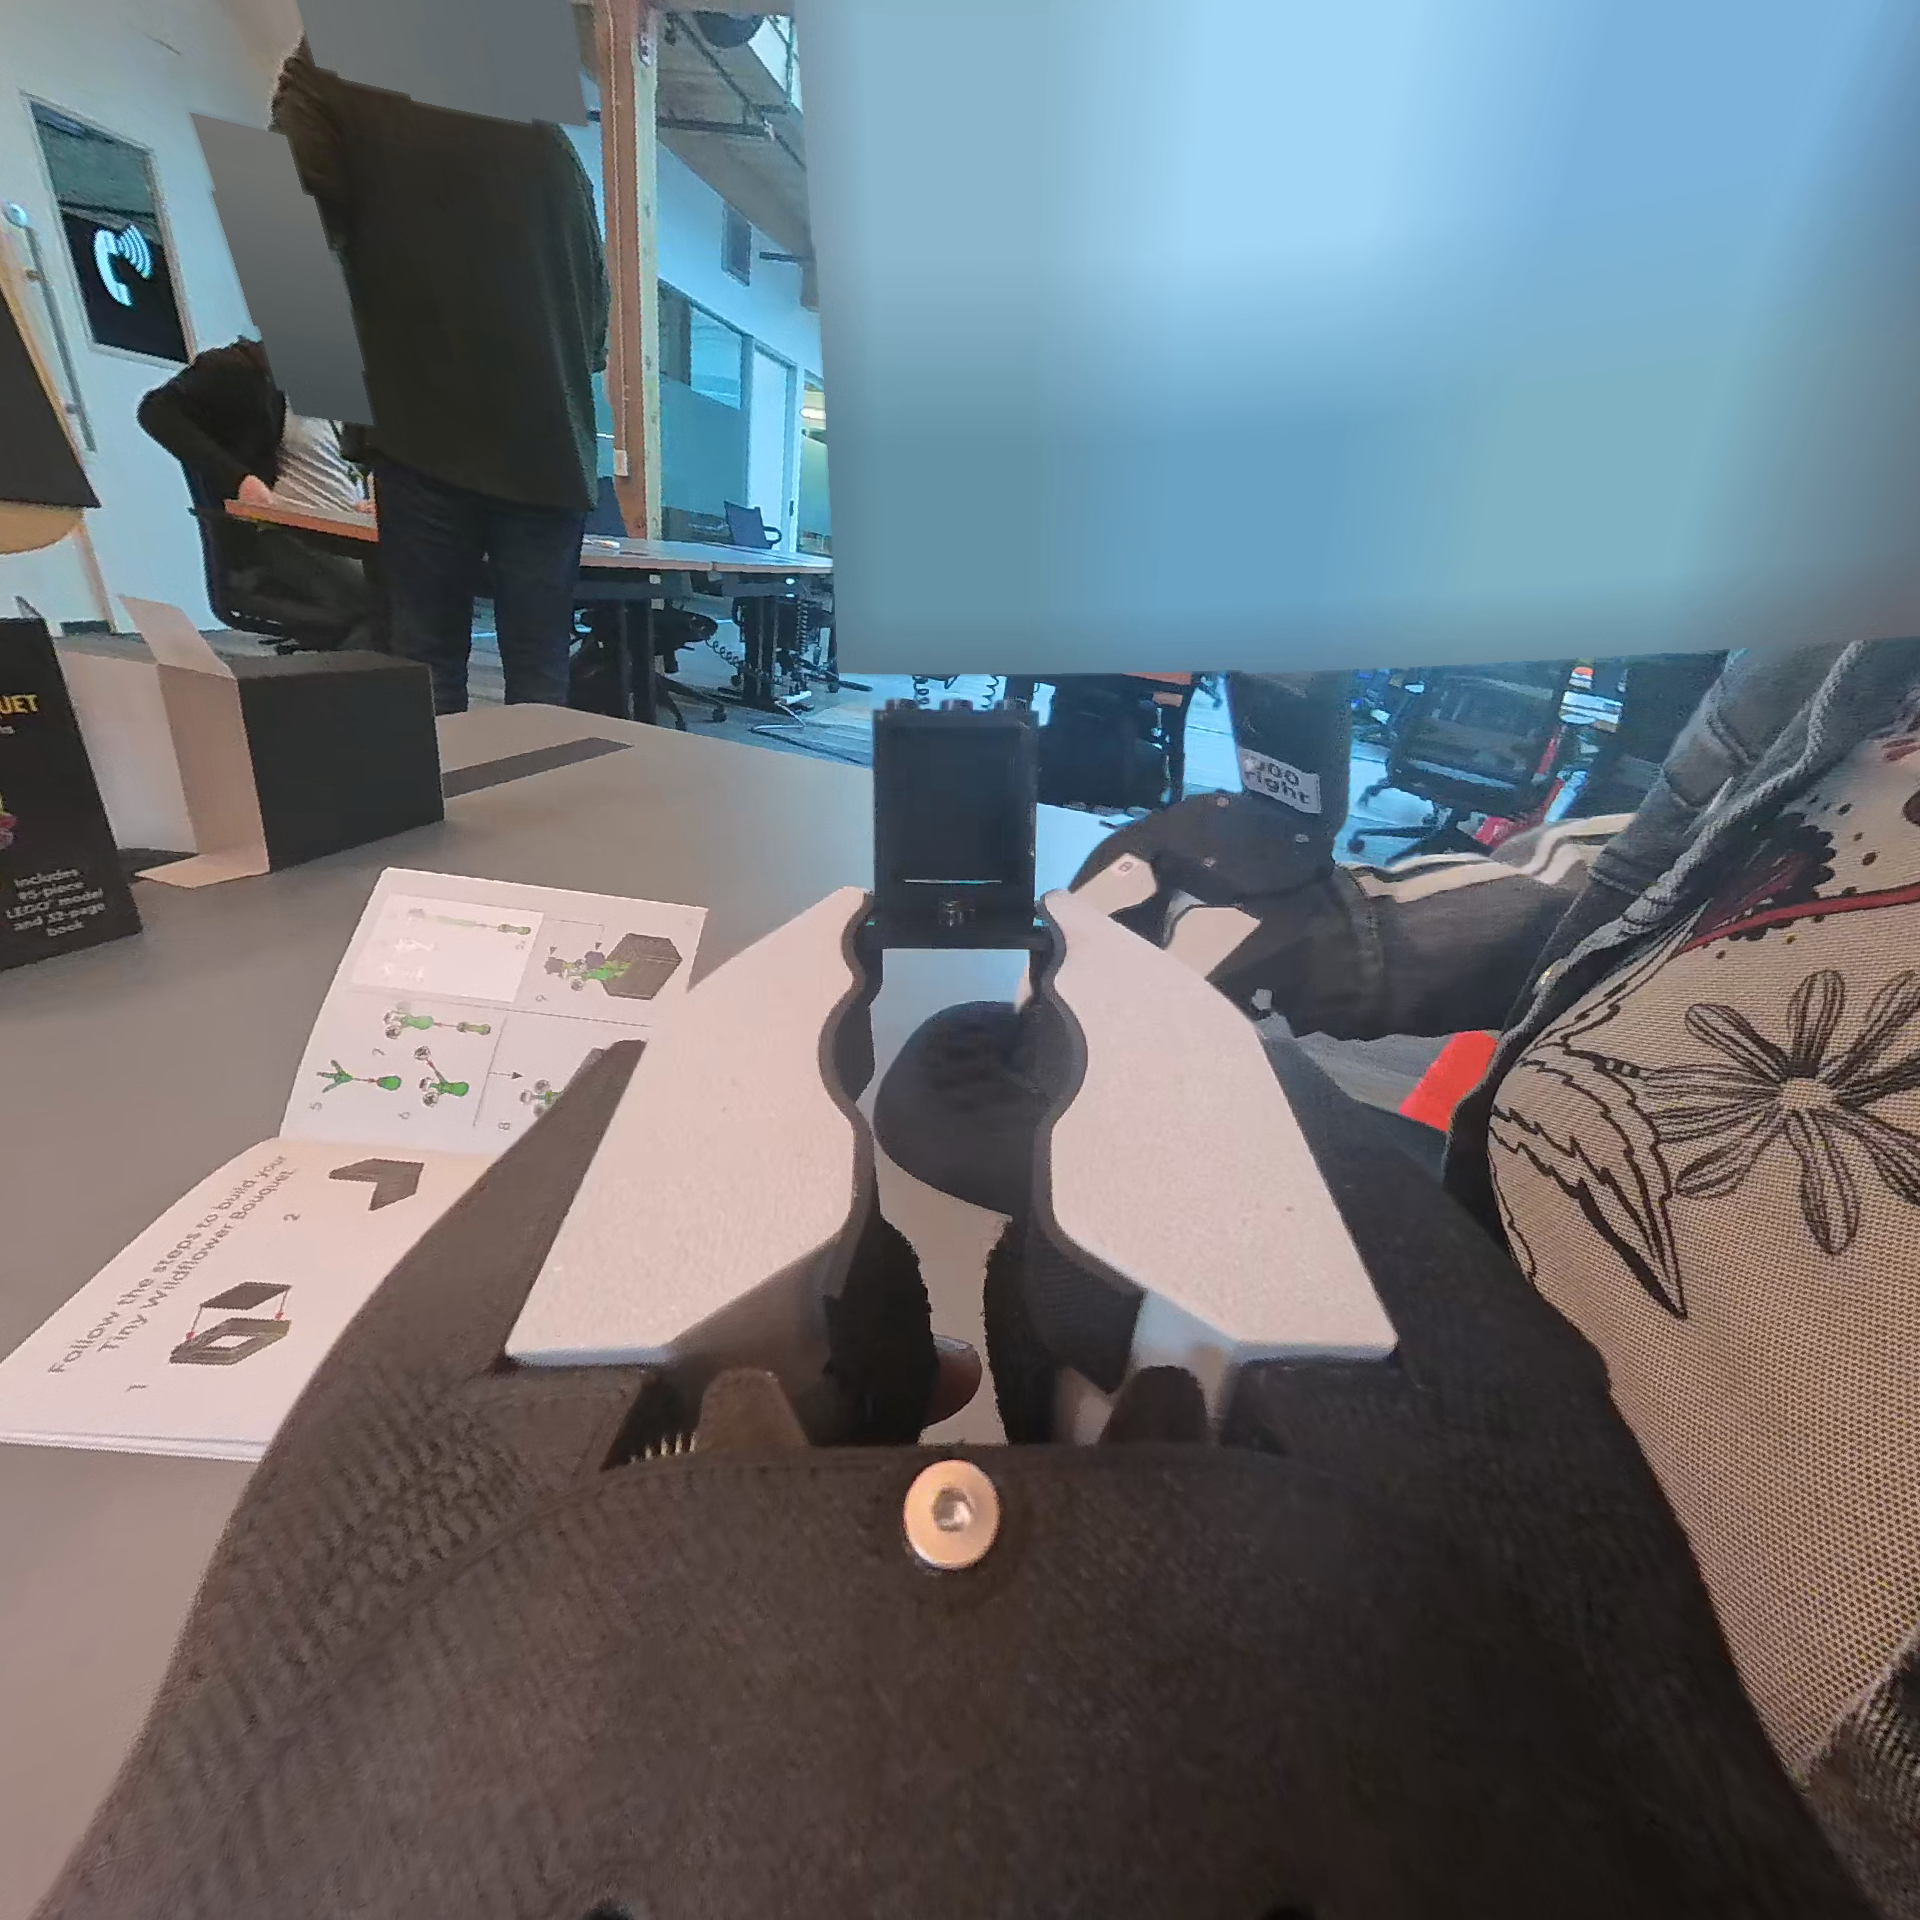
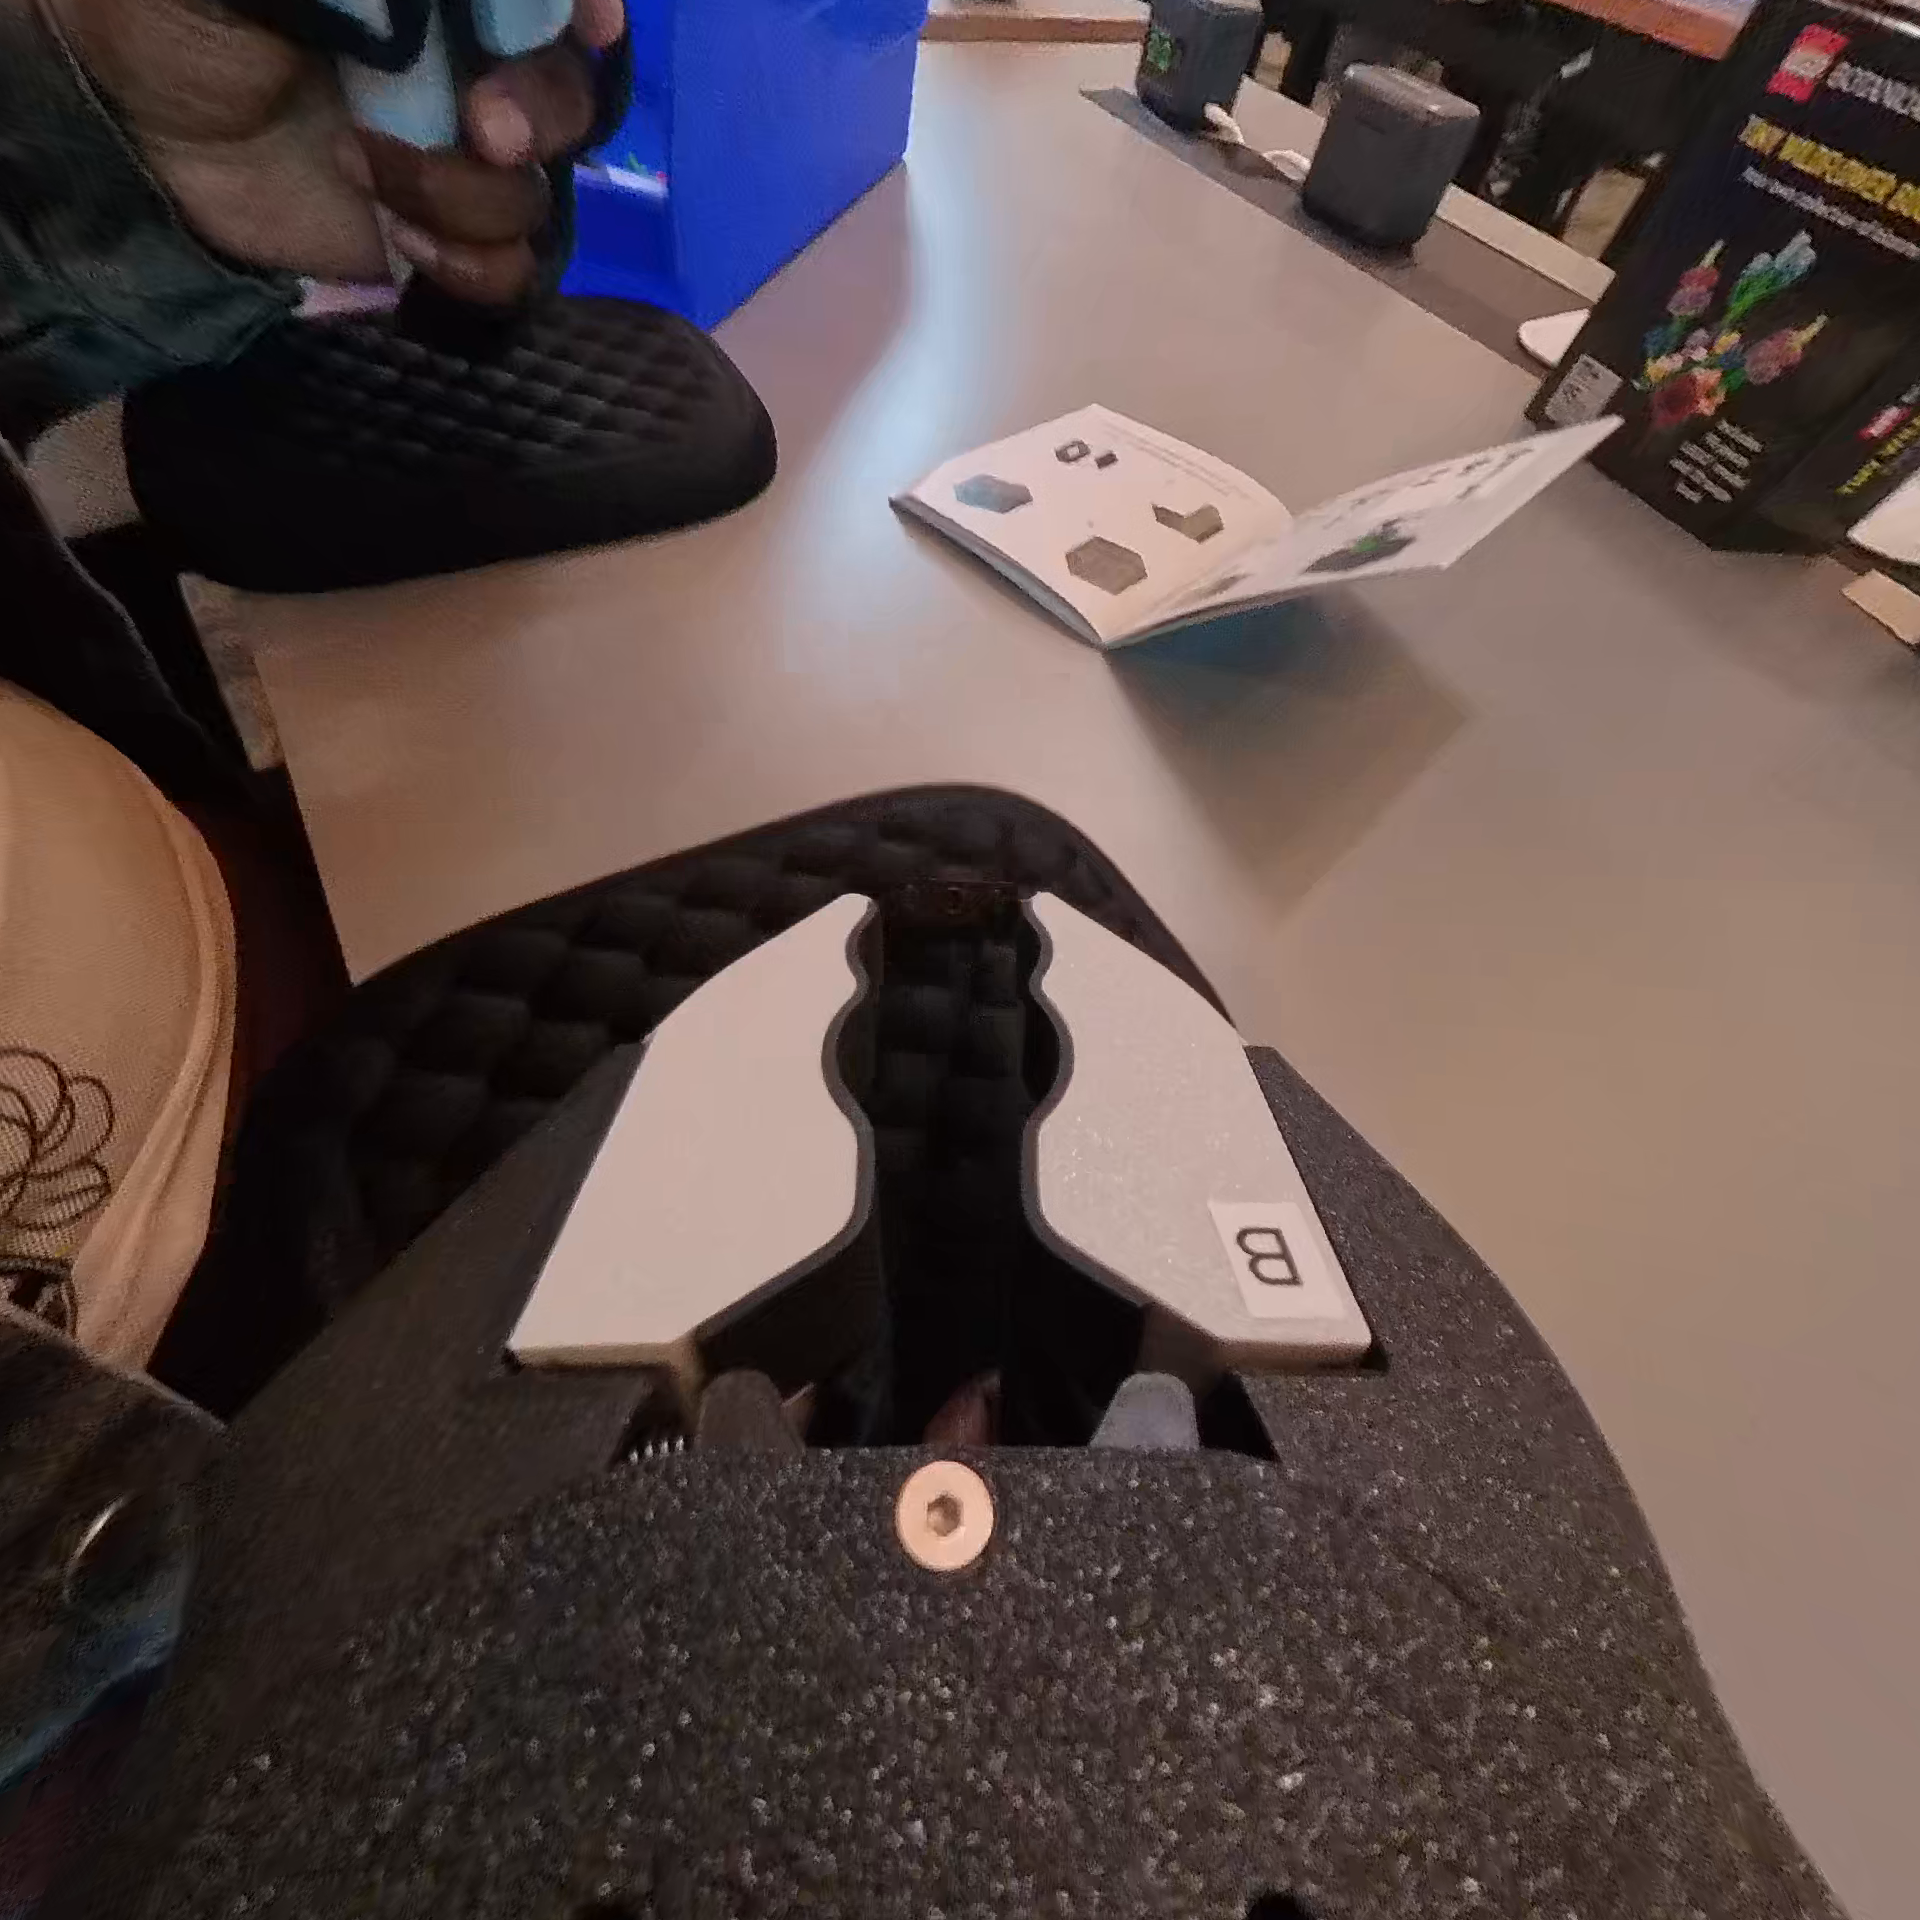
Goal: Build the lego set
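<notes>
My left gripper [image 1: 954,930] is shut on the lower edge of a black lego box frame [image 1: 954,810], which stands upright above the fingertips, raised over the grey table [image 1: 644,831]. My right gripper [image 2: 951,902] is shut on a small flat black lego piece [image 2: 951,894] held low over the table. The right gripper also shows in the left wrist view [image 1: 1174,904], just right of and behind the frame. The left gripper's black quilted body [image 2: 447,447] shows at the upper left of the right wrist view, with a hand on its handle.
An open instruction booklet [image 1: 436,1039] [image 2: 1174,530] lies on the table. The black lego set box [image 2: 1766,291] [image 1: 52,810] stands beyond it. An opened black carton [image 1: 332,758] and a blue box [image 2: 748,145] stand at the back. People are at the desks behind. About 20 cm separates my left fingertips from my right.
</notes>
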`<state>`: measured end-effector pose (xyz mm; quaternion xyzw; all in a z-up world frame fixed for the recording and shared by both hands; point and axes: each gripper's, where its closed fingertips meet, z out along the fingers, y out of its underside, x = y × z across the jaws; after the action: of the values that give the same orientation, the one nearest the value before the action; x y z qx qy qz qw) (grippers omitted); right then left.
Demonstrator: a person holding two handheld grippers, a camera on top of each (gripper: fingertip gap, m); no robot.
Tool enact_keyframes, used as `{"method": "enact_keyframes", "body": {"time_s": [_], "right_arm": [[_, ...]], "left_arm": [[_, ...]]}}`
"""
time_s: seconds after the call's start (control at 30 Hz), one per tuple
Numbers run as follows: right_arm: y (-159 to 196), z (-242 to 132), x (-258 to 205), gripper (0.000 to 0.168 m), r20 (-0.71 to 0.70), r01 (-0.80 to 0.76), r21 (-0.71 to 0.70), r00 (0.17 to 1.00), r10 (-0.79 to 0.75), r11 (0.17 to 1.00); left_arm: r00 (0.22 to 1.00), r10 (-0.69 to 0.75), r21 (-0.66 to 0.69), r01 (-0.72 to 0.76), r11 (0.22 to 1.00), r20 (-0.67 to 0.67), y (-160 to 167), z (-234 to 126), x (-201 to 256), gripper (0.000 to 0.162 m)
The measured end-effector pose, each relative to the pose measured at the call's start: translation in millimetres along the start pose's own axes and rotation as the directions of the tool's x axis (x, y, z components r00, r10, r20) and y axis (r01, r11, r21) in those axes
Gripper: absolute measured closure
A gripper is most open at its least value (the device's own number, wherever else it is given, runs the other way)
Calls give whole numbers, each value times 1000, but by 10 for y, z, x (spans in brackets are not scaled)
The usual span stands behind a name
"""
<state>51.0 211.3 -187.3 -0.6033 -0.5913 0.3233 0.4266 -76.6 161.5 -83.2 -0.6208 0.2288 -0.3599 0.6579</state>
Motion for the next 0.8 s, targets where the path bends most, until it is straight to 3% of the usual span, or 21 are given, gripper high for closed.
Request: {"method": "enact_keyframes", "body": {"time_s": [0.23,0.4,0.53,0.67,0.8], "right_arm": [[224,-25,-37,144,29,-7,-130,1000,11,991],[214,-66,-56,133,120,-26,-164,992,46,986],[169,-57,-52,136,178,24,-113,984,-3,993],[223,-1,-74,139,213,-16,-119,976,41,993],[146,9,-67,144,206,-28,-84,977,45,996]], "left_arm": [[999,-17,-9,17,1000,-28,39,46,17,134],[999,-26,-25,24,999,-48,93,54,30,135],[997,-44,-18,43,999,-67,104,61,46,134],[994,-74,11,75,997,-84,97,73,55,134],[977,-165,136,183,974,-135,-13,54,49,135]]}}
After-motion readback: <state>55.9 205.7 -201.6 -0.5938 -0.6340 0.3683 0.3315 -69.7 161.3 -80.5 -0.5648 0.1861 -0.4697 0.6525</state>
